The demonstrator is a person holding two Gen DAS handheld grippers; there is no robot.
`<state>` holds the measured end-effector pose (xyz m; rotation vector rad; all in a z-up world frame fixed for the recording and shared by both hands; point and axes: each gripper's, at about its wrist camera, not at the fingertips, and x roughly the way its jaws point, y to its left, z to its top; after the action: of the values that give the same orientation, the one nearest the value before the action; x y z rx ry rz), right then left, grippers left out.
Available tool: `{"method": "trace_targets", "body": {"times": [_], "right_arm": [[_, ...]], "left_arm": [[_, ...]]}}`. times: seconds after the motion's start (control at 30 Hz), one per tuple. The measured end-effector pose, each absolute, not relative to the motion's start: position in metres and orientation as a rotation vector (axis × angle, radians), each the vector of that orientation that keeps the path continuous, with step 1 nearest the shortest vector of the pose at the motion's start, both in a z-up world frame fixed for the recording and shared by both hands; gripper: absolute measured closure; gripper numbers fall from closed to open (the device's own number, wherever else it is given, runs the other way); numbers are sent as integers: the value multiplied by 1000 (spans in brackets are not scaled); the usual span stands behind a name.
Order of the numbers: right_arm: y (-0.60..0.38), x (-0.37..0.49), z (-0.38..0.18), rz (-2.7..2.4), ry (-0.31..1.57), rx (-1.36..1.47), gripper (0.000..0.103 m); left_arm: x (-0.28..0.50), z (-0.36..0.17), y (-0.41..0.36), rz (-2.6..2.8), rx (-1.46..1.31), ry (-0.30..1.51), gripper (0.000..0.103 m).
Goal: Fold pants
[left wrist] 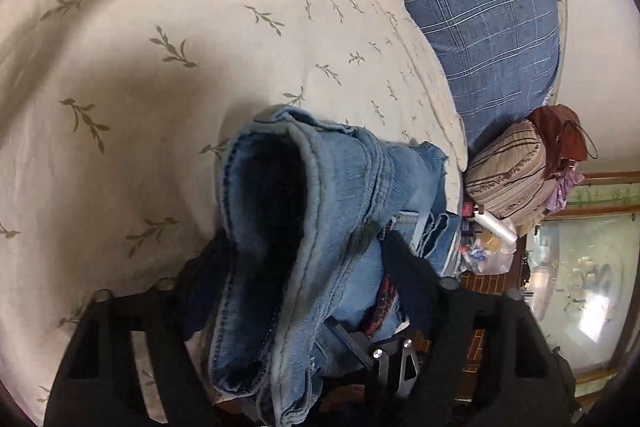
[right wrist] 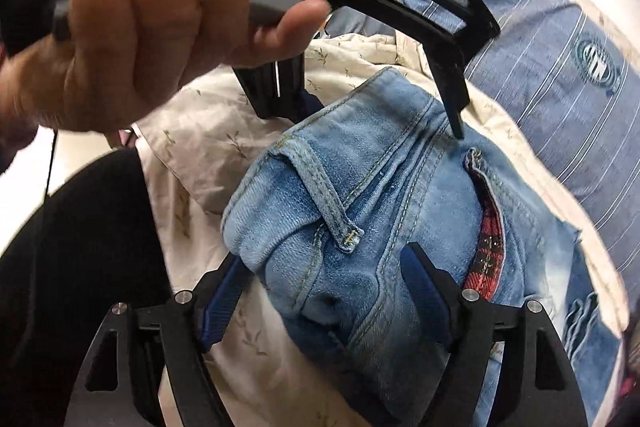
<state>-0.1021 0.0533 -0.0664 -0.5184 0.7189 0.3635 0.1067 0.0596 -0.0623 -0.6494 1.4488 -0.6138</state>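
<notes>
Evidently, I held the faded light-blue denim pants (right wrist: pixel 360 227) as a folded bundle above the cream leaf-print bed cover (left wrist: pixel 120 47). My left claw (left wrist: pixel 304 267) was clamped on the bundle's upper folds; in the right wrist view it (right wrist: pixel 380 107) came down from above. My right claw (right wrist: pixel 324 291) straddled the waistband end, jaws spread, both fingers against denim. The bundle's long axis ran away from this claw, toward the blue plaid pillow (right wrist: pixel 560 67).

Home bedroom: bed w/ leaf-print duvet (left wrist: pixel 160 47), blue plaid pillow (left wrist: pixel 480 27).
</notes>
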Motion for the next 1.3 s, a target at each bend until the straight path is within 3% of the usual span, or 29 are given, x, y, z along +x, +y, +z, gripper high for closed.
{"method": "trace_targets", "body": {"times": [0.13,0.23,0.4,0.7,0.9,1.0,1.07,1.2,1.23,1.27,1.3], "right_arm": [[34,-101,-49,367,728,-389,63],[6,-102,-26,395,750,-198,70],[-43,-122,7,415,705,52,70],[-190,-172,14,305,605,575,70],[-266,-203,-53,168,639,927,70],[-284,-208,-74,156,643,1048,60],[-292,-213,-78,177,630,1096,55],[-304,-231,-70,201,590,1070,37],[-307,-236,-69,206,580,1068,34],[-312,-239,-69,206,571,1067,30],[-313,-242,-68,196,564,1065,27]], "left_arm": [[102,-58,58,-653,-675,1444,77],[93,-42,51,-646,-629,1405,85],[74,10,20,-711,-536,1314,85],[44,74,-141,-926,-152,1243,74],[27,16,-269,-949,135,1389,72],[20,-14,-303,-899,256,1430,66],[15,-9,-308,-913,294,1420,54],[6,39,-292,-1105,389,1296,51],[6,51,-287,-1127,421,1239,42],[6,63,-282,-1141,462,1168,26],[6,74,-277,-1148,509,1086,19]]}}
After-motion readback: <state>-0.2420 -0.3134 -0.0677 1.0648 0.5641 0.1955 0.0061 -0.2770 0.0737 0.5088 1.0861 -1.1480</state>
